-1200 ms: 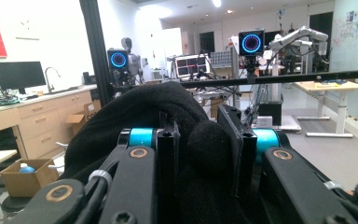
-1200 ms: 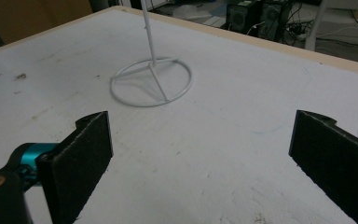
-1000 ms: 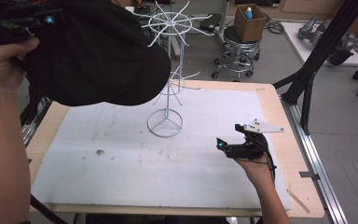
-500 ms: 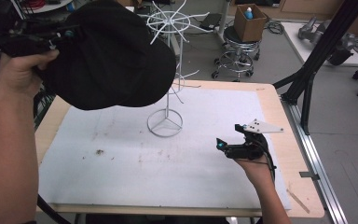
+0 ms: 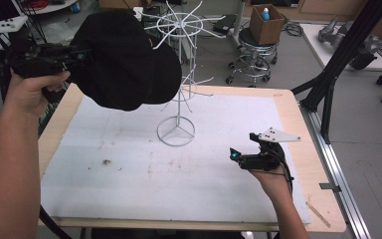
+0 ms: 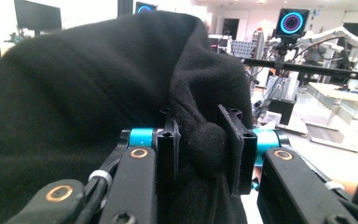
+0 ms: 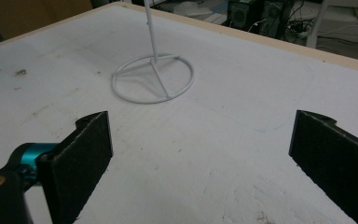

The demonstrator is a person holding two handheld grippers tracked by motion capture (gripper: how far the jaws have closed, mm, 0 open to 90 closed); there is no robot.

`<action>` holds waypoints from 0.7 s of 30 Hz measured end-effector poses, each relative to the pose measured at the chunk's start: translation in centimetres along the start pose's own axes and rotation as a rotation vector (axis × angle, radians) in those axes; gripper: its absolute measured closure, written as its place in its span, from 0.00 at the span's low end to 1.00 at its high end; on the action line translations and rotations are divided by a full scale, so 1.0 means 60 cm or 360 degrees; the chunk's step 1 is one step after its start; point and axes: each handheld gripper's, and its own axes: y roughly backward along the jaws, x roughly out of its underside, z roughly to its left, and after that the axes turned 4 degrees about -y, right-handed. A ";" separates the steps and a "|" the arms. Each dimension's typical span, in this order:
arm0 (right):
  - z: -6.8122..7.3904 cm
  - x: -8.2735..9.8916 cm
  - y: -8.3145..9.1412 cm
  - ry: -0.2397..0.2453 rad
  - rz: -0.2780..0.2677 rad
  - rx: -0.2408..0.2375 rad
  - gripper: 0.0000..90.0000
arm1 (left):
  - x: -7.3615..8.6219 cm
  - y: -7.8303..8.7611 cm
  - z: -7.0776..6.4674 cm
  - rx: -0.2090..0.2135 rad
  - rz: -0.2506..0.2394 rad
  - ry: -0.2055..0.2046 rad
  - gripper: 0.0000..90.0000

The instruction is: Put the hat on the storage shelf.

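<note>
My left gripper (image 6: 199,140) had its 2 jaws clamped on a bunched fold of the black cap (image 5: 124,59), the cloth squeezed into a knot between the pads. I held it high over the far left of the table (image 5: 298,129), just beside the upper arms of the white wire stand (image 5: 177,74), with the cap's body hanging out toward the stand and hiding part of its crown.

My right gripper (image 7: 200,140) was spread wide and empty, low over the near right of the white mat (image 5: 129,174), its jaws looking toward the stand's ring base (image 7: 153,79).

The cap looked soft and light to me; it sagged and folded under its own weight, so I judged it would not slip from the pads but would flop and swing. I judged a pinch at the edge, as I had it, gave poor control of the opening, and a hold nearer the rim or band would have steered it better onto 1 of the thin prongs. The stand looked slight and easy to tip if the cloth dragged on it.

Beyond the table stood a stool (image 5: 251,55) and a cardboard box (image 5: 267,22).
</note>
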 end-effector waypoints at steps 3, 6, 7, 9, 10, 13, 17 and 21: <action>0.002 0.000 0.001 -0.0009 0.0008 -0.0005 0.06 | 0.009 -0.002 0.002 -0.0007 0.0016 0.0013 0.78; 0.002 0.000 0.002 -0.0005 0.0004 -0.0002 0.06 | 0.019 -0.003 0.002 -0.0017 0.0029 0.0026 0.78; 0.001 0.000 0.002 -0.0012 0.0002 0.0000 0.06 | 0.026 -0.003 0.002 -0.0020 0.0029 0.0030 0.78; 0.001 0.000 0.002 -0.0007 -0.0003 0.0002 0.06 | 0.028 -0.002 0.002 -0.0021 0.0030 0.0029 0.78; 0.001 0.000 0.002 -0.0002 0.0000 -0.0003 0.06 | 0.031 -0.003 0.001 -0.0024 0.0033 0.0034 0.78; 0.002 0.000 0.001 0.0005 0.0001 -0.0003 0.06 | 0.032 -0.004 0.000 -0.0027 0.0043 0.0034 0.78; 0.003 0.000 0.000 0.0000 0.0005 -0.0005 0.06 | 0.032 -0.006 -0.001 -0.0029 0.0055 0.0025 0.78; 0.003 0.000 0.000 0.0002 0.0007 -0.0002 0.06 | 0.032 -0.009 -0.005 -0.0049 0.0073 -0.0006 0.72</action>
